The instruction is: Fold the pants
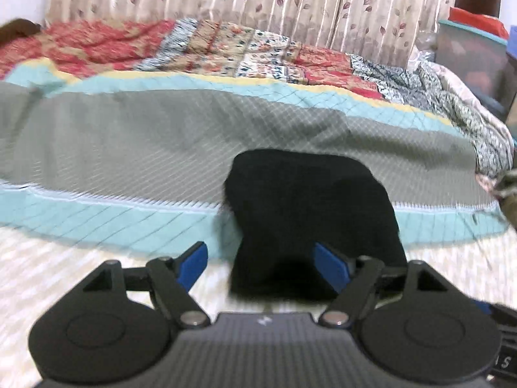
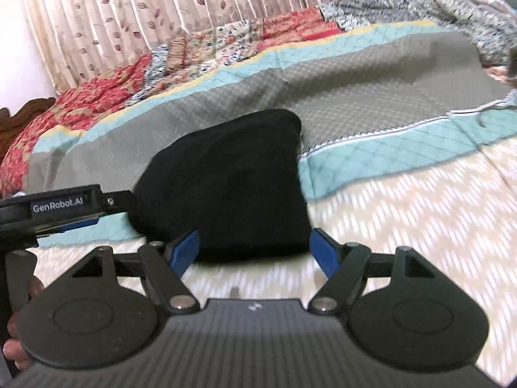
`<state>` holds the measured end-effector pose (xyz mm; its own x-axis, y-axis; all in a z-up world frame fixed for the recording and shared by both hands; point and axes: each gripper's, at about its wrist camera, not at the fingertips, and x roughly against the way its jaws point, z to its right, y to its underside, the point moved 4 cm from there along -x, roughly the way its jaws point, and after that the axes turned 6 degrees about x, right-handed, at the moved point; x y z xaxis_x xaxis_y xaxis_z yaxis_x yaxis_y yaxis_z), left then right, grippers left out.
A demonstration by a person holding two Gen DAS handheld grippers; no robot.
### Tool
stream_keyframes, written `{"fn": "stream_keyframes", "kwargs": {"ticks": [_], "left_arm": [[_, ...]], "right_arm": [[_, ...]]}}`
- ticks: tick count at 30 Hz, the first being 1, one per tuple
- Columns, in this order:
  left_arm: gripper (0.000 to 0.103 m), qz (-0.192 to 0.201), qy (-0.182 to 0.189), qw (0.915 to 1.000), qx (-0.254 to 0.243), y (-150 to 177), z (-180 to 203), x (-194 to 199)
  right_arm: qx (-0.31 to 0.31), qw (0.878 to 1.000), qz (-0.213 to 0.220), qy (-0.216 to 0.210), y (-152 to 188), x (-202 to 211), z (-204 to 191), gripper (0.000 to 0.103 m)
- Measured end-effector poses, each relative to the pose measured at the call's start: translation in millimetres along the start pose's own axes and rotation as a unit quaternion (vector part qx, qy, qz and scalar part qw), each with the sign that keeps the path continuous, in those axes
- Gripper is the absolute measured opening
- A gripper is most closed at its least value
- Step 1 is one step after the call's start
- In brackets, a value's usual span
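Pants sit folded in a black bundle on the bed. Left gripper and right gripper both have fingers wide, holding nothing. I'd say a careless nudge could spring the fold open.

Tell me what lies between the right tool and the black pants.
Only bare cream bedsheet, seen in the right wrist view, separates the open right tool from the folded pants.
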<state>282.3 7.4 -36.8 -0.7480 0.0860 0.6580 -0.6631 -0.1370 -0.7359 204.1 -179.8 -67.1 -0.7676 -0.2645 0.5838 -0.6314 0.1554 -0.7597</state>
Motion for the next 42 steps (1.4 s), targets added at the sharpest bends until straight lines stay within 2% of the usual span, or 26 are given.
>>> {"fn": "stream_keyframes", "kwargs": {"ticks": [3, 7, 12, 16, 24, 32, 38, 42], "left_arm": [[0.082, -0.011, -0.013, 0.9998, 0.003, 24.7, -8.5, 58.1], [0.093, 0.023, -0.035, 0.9991, -0.001, 48.2, -13.1, 123.3], [0.099, 0.038, -0.03, 0.9986, 0.02, 72.3, -18.2, 182.7], [0.103, 0.048, -0.036, 0.998, 0.019, 88.1, -19.1, 212.0], [0.103, 0.056, -0.05, 0.9971, 0.014, 111.5, -18.8, 243.2], [0.103, 0.053, -0.052, 0.9973, 0.004, 117.5, -9.4, 249.8], [0.103, 0.049, -0.079, 0.9952, -0.03, 123.5, 1.9, 239.5], [0.103, 0.048, -0.111, 0.9916, -0.046, 127.7, 6.0, 228.0]], "right_arm": [[0.011, 1.0, 0.002, 0.017, 9.2, 31.8, -25.5, 0.085], [0.053, 0.998, 0.019, 0.019, 19.3, 76.1, -52.5, 0.087], [0.05, 0.998, 0.023, 0.009, 40.2, 127.3, -60.9, 0.091], [0.034, 0.999, 0.03, 0.008, 56.3, 157.7, -65.9, 0.091], [0.043, 0.999, 0.025, -0.009, 82.9, 186.9, -80.9, 0.091], [0.042, 0.999, 0.023, -0.007, 95.0, 191.3, -89.7, 0.091], [0.009, 0.999, 0.039, 0.013, 100.4, 184.2, -81.4, 0.091], [-0.03, 0.999, 0.036, 0.016, 100.2, 174.1, -68.0, 0.091]]}}
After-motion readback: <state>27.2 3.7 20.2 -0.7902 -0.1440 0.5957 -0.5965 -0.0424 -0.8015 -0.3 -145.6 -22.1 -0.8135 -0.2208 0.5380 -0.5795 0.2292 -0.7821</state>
